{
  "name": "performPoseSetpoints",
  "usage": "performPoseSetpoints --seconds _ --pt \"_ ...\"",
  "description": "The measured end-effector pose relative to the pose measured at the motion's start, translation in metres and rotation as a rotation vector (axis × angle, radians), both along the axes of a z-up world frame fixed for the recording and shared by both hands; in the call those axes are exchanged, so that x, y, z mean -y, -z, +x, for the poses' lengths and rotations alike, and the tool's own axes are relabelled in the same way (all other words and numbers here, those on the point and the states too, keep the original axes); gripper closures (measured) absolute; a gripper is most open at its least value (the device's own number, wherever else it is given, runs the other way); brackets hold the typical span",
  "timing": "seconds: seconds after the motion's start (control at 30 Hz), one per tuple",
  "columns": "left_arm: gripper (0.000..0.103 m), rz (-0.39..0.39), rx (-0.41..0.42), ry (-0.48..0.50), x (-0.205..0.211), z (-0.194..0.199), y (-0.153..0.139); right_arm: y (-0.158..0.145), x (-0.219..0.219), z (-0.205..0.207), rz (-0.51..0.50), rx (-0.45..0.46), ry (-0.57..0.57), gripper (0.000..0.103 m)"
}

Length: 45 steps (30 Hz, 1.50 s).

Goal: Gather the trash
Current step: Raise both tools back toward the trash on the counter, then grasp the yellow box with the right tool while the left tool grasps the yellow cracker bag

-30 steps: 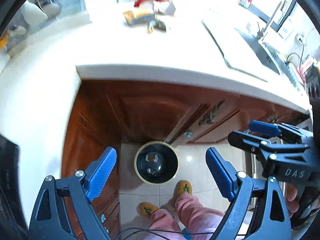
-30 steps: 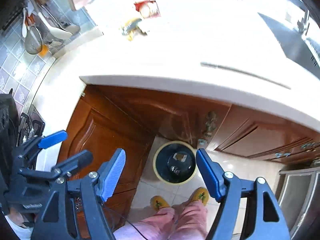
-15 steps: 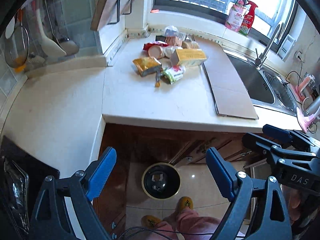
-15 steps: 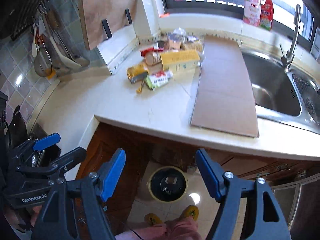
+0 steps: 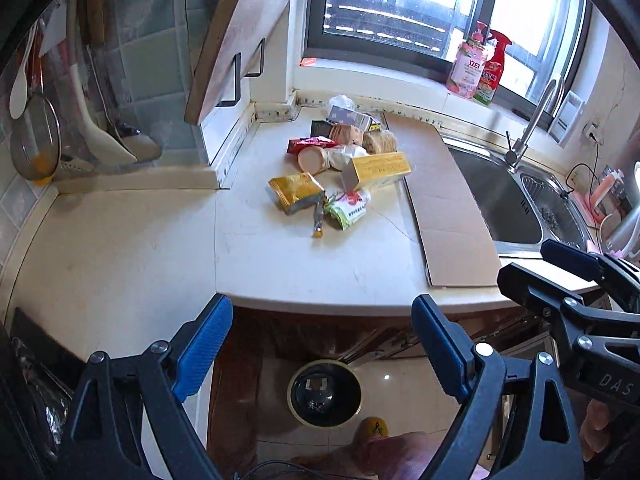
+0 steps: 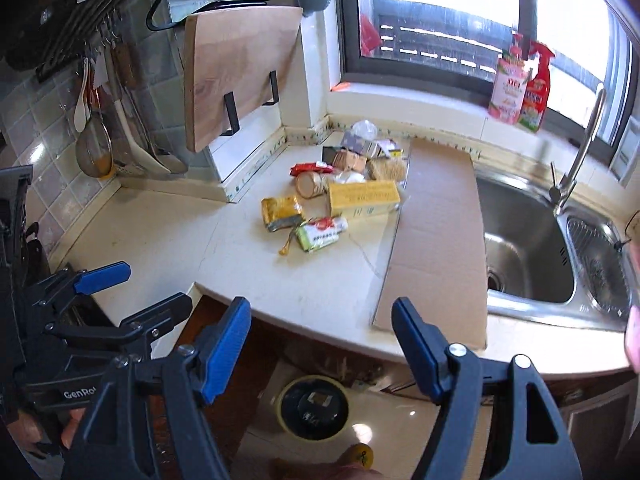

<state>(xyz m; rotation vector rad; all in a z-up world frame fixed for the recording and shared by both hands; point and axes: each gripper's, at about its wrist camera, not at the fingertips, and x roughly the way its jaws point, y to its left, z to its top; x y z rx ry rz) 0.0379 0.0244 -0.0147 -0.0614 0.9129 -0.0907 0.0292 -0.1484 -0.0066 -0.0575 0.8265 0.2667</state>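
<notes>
A: Trash pile (image 5: 340,176) – where?
B: Mid-tabletop (image 5: 280,264), near the back wall, just left of the cardboard sheet (image 5: 444,200). Yellow box (image 6: 363,198) on top. Bin (image 5: 325,393) on the floor below.
A: Your jaws?
B: Left gripper (image 5: 322,356) and right gripper (image 6: 322,354): jaws apart, empty, well short of the pile.

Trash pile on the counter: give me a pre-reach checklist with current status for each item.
1. Left gripper open, holding nothing: ok.
2. Right gripper open, holding nothing: ok.
3. Trash pile in view of both cameras: ok.
4. Bin on the floor below the counter, mouth open: ok.
5. Nearest pieces, green packet and gold packet, uncovered: ok.
6. Cardboard sheet clear of the pile: not ok, the yellow box reaches its edge.
</notes>
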Motion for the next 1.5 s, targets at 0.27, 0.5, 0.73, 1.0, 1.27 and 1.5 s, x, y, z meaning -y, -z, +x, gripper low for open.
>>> performPoseSetpoints --seconds 0.27,0.5,0.73,1.0,1.27,1.5 --pt "0.013 -0.058 -0.061 -0.053 0.009 0.064 0.017 0.008 0.015 0.075 -0.045 -0.027 -0.14 0.029" --pt "0.017 -0.085 -0.165 -0.104 0.038 0.142 0.059 0.028 0.044 0.167 -0.046 -0.088 -0.265 0.03" --pt "0.026 -0.016 -0.246 -0.098 0.062 0.205 0.107 0.059 0.053 0.244 -0.073 -0.156 -0.427 0.03" --pt "0.026 0.045 -0.323 -0.048 0.064 0.24 0.136 0.085 0.027 0.282 -0.149 -0.126 -0.679 0.03" --pt "0.027 0.008 -0.382 -0.015 0.057 0.255 0.153 0.117 -0.01 0.279 -0.347 -0.047 -0.888 0.03" --pt "0.036 -0.018 -0.403 -0.019 0.055 0.262 0.161 0.131 -0.016 0.271 -0.448 0.037 -0.925 0.04"
